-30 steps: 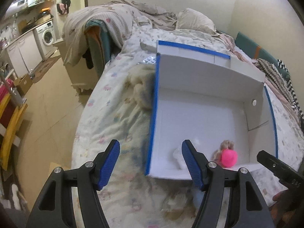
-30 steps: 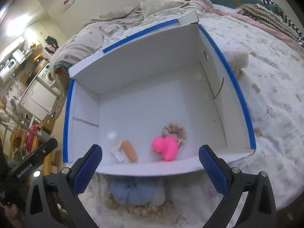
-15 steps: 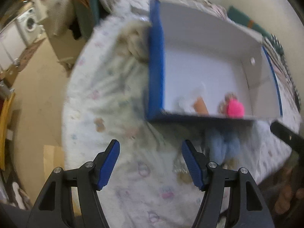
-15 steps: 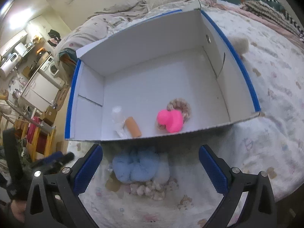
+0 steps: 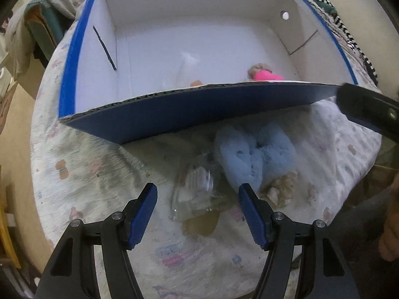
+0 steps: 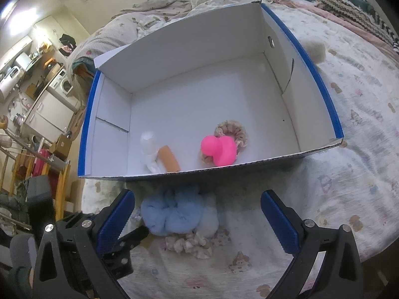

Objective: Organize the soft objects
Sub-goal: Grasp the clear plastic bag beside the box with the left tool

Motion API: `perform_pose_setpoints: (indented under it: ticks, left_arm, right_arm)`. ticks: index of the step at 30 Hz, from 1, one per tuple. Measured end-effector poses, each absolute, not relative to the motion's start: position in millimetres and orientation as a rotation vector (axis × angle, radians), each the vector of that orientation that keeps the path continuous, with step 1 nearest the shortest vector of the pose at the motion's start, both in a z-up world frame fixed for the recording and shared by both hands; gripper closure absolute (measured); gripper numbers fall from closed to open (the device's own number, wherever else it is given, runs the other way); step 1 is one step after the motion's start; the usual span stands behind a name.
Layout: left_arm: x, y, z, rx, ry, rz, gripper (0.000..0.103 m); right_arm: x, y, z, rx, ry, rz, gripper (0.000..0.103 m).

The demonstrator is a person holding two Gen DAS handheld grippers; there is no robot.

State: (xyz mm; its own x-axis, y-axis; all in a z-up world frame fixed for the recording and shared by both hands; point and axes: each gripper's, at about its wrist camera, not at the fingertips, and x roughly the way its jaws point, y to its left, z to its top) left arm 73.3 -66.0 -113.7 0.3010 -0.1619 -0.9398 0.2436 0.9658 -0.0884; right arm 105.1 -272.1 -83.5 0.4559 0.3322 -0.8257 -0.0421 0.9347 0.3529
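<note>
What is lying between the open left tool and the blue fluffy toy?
In the left wrist view, a clear plastic wrapper lies before the left tool, beside the blue fluffy toy.

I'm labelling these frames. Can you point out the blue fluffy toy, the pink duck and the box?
Blue fluffy toy (image 5: 254, 157), left wrist view, middle of its plush body.
Pink duck (image 6: 220, 148), right wrist view, on its body.
Box (image 6: 199, 57), right wrist view, inner far wall.

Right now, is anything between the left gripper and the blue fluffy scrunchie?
Partly: a clear plastic bag lies between the open left gripper fingers, just left of the blue fluffy scrunchie. The box's near wall separates scrunchie from box.
</note>
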Motion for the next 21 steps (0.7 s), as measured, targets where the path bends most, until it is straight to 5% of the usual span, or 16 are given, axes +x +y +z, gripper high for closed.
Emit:
perform_pose_setpoints:
  ticks: [3,7,14,21]
  left_arm:
    - [84,-67,-121,0.067,1.255,-0.273,0.043]
    - [95,-63,-132,0.045,1.276,-0.273,0.077]
    - [98,-52,-132,-0.033,1.305,-0.287,0.09]
    - [93,-22,-104,-0.113,1.255,-0.198,0.09]
  right_arm:
    - [106,-273,-85,0.309,1.082,0.239,0.0]
    - [108,-275,-87,0.332,1.095,0.242,0.0]
    - [109,-270,-91,0.338,1.115,0.261,0.0]
    - [109,-250,-97,0.325,1.158,0.355,0.0]
